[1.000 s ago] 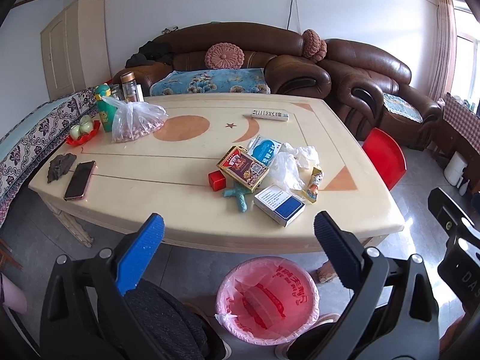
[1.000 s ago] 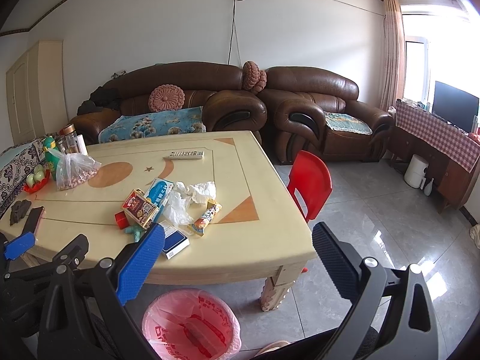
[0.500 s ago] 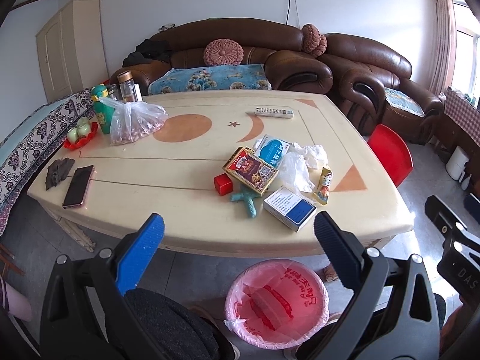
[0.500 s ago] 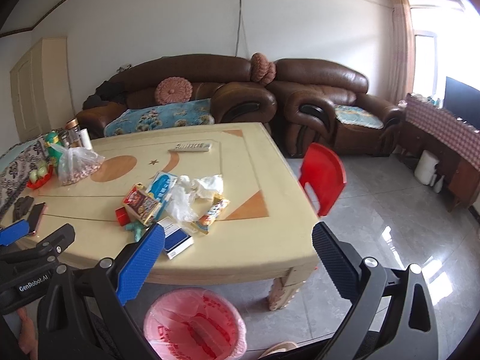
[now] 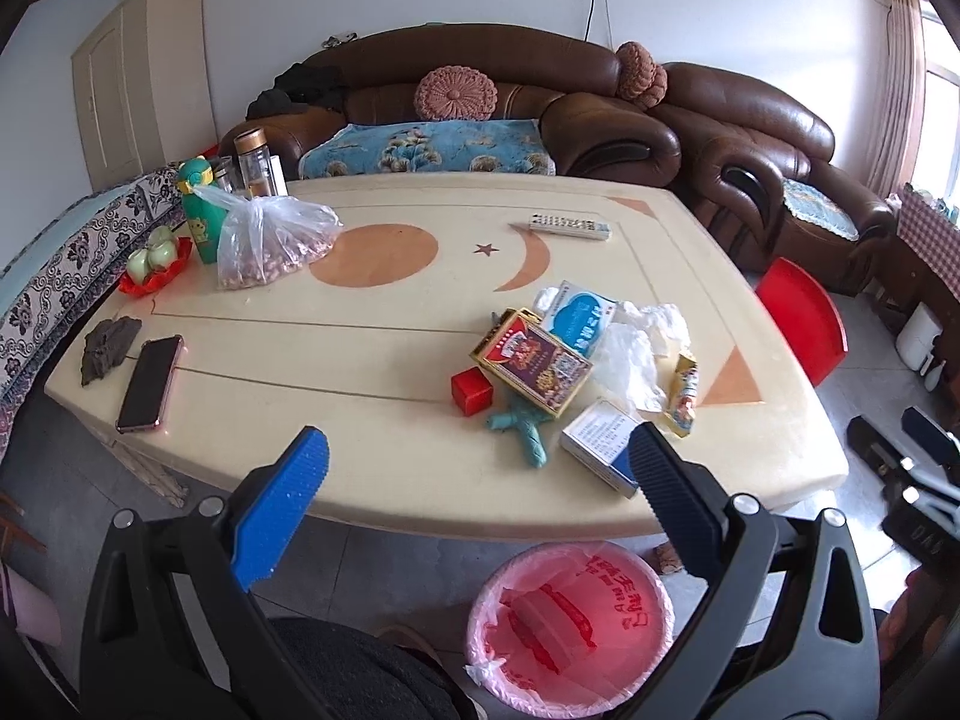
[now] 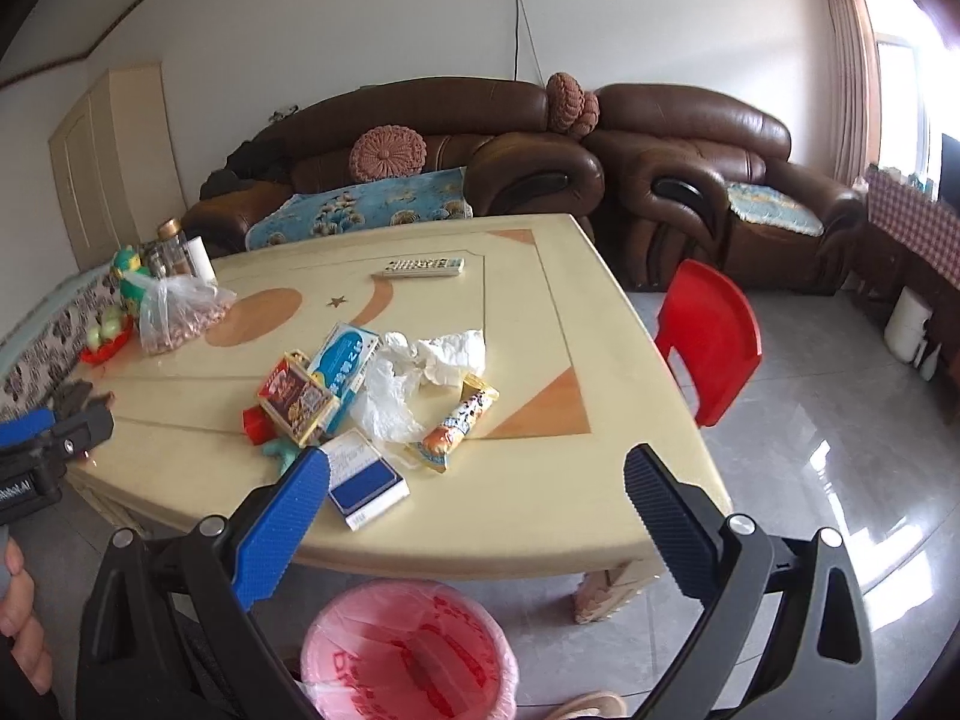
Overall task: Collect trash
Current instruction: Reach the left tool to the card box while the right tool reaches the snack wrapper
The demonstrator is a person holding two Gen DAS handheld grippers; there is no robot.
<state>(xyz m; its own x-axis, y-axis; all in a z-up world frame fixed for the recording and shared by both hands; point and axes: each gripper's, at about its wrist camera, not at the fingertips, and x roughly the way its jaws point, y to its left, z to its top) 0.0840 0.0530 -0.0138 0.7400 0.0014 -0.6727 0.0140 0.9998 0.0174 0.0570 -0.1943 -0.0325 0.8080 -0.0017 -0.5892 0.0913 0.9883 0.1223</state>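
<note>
Bright daylight floods from the window, blown out; glare streaks the floor. Fisheye edges bend, corners dark, perhaps slightly soft.

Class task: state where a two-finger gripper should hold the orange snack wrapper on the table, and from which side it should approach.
Grip the snack wrapper across its narrow middle, coming from above: it lies flat and long, with bare table on its right side.

left tongs' finger hides a corner of the blue-and-white box; pink-lined bin is cut off below.
</note>
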